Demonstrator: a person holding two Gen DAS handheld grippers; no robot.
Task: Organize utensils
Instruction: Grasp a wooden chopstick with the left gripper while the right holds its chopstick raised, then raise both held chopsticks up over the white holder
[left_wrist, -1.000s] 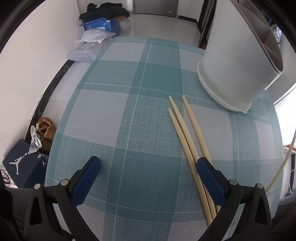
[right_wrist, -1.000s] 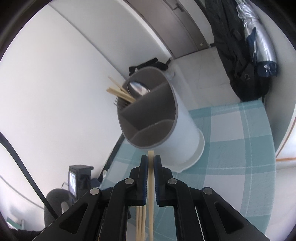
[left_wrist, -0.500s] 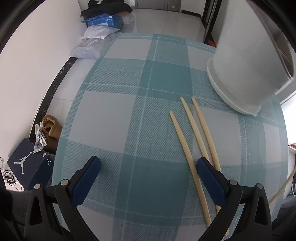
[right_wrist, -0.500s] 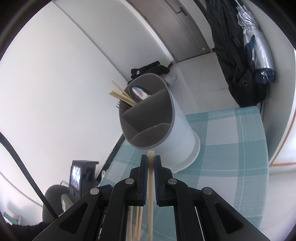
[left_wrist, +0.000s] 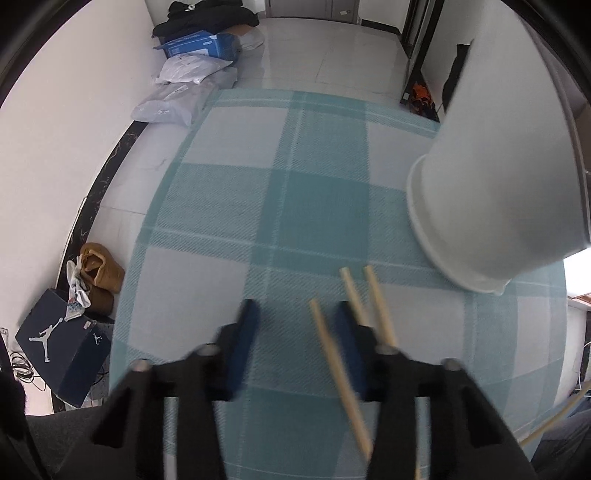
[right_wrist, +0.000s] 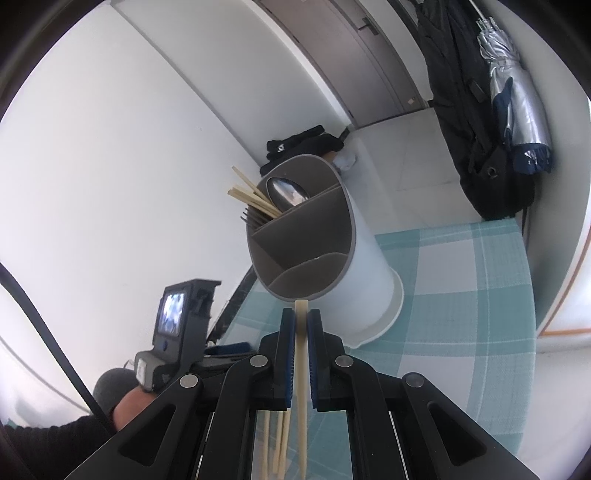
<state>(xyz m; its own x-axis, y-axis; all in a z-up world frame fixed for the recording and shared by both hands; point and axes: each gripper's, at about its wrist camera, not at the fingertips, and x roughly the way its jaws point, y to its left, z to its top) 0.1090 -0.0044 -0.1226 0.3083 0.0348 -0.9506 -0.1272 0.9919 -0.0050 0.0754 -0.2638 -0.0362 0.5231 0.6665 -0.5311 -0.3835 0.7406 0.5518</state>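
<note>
Markings we can read: one logo, no words

We see a white Jumpman logo on the dark shoebox (left_wrist: 61, 360) on the floor; the blue carton's (left_wrist: 197, 44) print is too blurred to read.

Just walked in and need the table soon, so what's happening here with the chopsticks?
A person is sorting utensils with tongs in each hand. The right tongs are shut on one chopstick, pointed toward the white holder, which already has chopsticks and a spoon in it. The left tongs are closing around a loose chopstick on the checked tablecloth; two more chopsticks lie just beside it.
</note>
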